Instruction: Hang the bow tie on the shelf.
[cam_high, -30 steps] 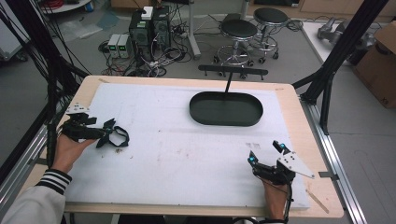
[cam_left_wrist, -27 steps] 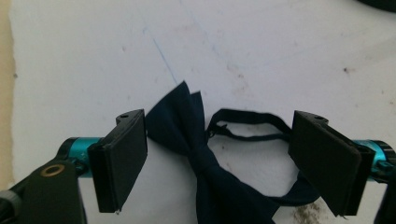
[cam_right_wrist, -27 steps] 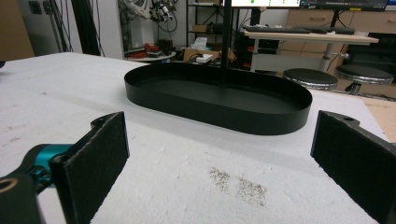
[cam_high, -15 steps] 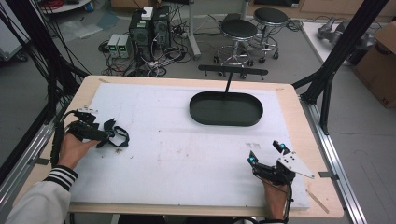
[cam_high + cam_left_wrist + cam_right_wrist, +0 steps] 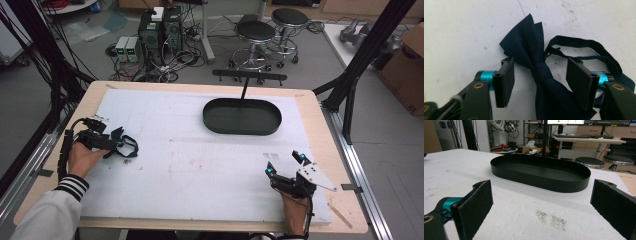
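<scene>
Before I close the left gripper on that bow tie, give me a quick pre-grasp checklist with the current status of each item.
1. Left gripper open wide enough: ok, jaws stand apart on either side of the tie.
2. Bow tie centred between the jaws: ok, its knot sits about midway.
3. Neck strap out of the pinch line: not ok, it loops close behind the right-hand jaw and may get caught.
4. Black oval tray free to receive something: ok, nothing lies in it.
5. Right gripper out of the way: ok, open, resting near the table's front right.
6. Jaw height against the table: cannot tell.
</scene>
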Demonstrator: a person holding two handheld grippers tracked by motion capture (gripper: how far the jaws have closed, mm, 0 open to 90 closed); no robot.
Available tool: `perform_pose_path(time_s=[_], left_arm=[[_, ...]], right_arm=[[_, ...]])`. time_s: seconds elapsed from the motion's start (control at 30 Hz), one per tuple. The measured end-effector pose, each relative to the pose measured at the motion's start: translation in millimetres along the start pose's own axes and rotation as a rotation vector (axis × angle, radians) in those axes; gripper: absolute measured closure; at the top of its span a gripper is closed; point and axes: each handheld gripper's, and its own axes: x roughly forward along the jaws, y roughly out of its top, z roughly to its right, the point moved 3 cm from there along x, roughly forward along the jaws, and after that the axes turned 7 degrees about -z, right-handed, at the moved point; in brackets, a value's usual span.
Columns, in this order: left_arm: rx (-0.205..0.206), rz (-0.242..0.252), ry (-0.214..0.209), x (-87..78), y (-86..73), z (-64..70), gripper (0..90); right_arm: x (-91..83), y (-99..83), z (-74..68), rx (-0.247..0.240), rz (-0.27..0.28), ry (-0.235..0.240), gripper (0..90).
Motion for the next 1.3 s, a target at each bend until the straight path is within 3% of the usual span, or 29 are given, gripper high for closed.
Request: perform_pose_path(time_s=[0.23, 0.53, 0.6, 0.63, 0.67, 0.9, 1.13, 1.3], left_arm=[[-0.007, -0.021, -0.016, 2.7, -0.6, 0.7, 49.8], [-0.012, -0.056, 0.012, 7.2, -0.9, 3.6, 52.8], [-0.011, -0.054, 0.012, 7.0, -0.8, 3.5, 58.4], [-0.008, -0.052, 0.007, 6.8, -0.8, 3.3, 58.4], [-0.006, -0.048, 0.002, 6.6, -0.9, 3.3, 65.5], [0.010, -0.025, 0.015, 4.6, -0.6, 3.4, 71.7], [0.022, 0.035, 0.019, 0.1, 0.4, 4.9, 72.8], [0.036, 0.070, -0.001, -4.1, 1.4, 5.7, 72.9]], right_arm=[[-0.1, 0.0, 0.3, -0.002, 0.002, 0.000, 3.3], [-0.1, 0.1, 0.4, -0.001, 0.006, -0.001, 3.3], [-0.2, 0.0, 0.5, -0.002, 0.005, -0.001, 3.3], [-0.2, 0.0, 0.4, -0.001, 0.006, -0.002, 3.2], [-0.2, 0.0, 0.4, -0.001, 0.006, 0.000, 3.3], [-0.3, 0.0, 0.4, 0.000, 0.007, 0.000, 3.2], [-0.3, 0.0, 0.5, -0.003, 0.009, 0.000, 3.3], [-0.3, 0.0, 0.4, -0.002, 0.008, 0.000, 3.3]])
